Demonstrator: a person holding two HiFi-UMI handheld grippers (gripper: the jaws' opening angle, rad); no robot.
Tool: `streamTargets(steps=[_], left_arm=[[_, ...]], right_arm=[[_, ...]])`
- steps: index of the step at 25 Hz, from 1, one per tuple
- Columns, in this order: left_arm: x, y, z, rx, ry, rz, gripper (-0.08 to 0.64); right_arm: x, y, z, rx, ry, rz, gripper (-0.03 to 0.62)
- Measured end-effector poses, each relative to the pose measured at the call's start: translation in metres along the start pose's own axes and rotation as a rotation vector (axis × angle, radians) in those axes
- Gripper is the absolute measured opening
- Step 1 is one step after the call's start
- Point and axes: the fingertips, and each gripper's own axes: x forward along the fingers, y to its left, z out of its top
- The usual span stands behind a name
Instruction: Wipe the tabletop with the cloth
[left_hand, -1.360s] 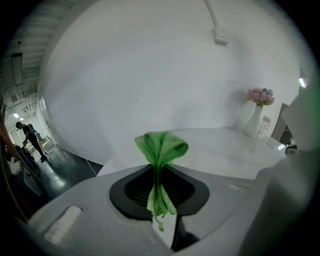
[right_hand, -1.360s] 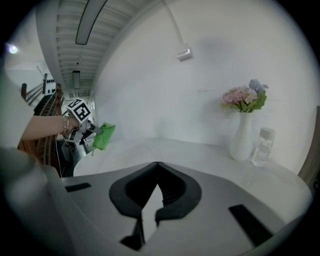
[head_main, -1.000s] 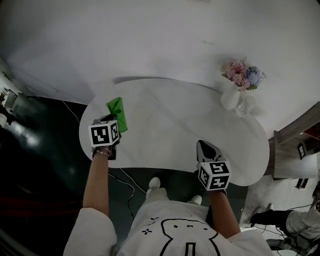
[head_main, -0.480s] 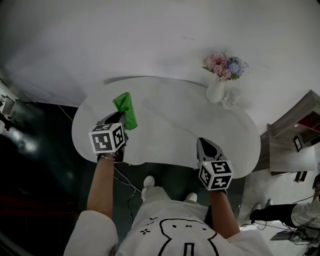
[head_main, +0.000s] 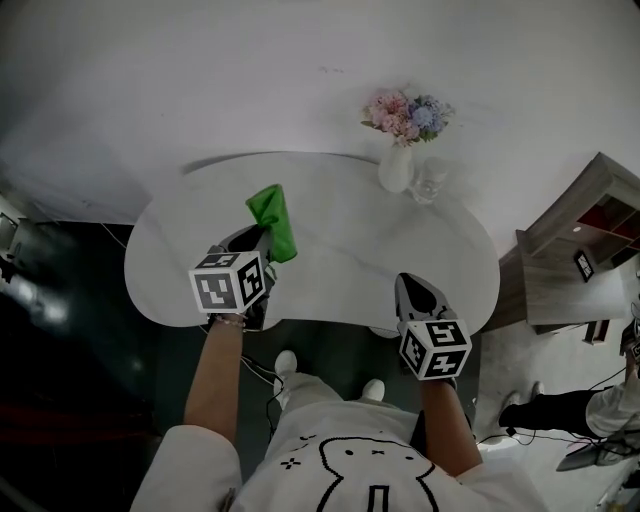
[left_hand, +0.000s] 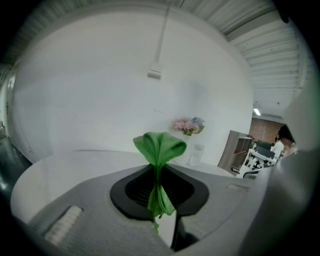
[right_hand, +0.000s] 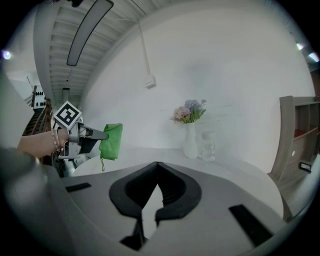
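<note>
A green cloth (head_main: 274, 220) hangs pinched in my left gripper (head_main: 262, 243), bunched into a fold beyond the jaws and held above the left part of the white tabletop (head_main: 340, 250). The left gripper view shows the cloth (left_hand: 159, 165) squeezed between the shut jaws. In the right gripper view the same cloth (right_hand: 111, 141) dangles from the left gripper (right_hand: 92, 135) off the table. My right gripper (head_main: 414, 298) hovers at the table's near right edge, jaws shut with nothing between them.
A white vase of flowers (head_main: 396, 165) and a clear glass (head_main: 428, 182) stand at the table's far right side. A wooden shelf unit (head_main: 585, 260) is on the right of the table. A white wall rises behind.
The left gripper has carried the green cloth rightward and a little farther in over the table. The right gripper has stayed at the near edge.
</note>
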Motion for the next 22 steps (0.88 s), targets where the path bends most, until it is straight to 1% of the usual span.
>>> streamTargets(steps=[6,16,22], left_arm=[[0.023,-0.056,-0.013,-0.023,0.023,-0.093,0.057],[0.067,-0.146,-0.042,-0.059,0.112,-0.253,0.057],[0.085,-0.205,-0.057,-0.062,0.166,-0.344,0.057]], right_arm=[[-0.021,-0.027,-0.007,0.01,-0.004,-0.043,-0.002],[-0.055,-0.075,-0.026,0.067,0.005,-0.152,-0.002],[-0.074,-0.103,-0.029,0.107,-0.012,-0.218,-0.002]])
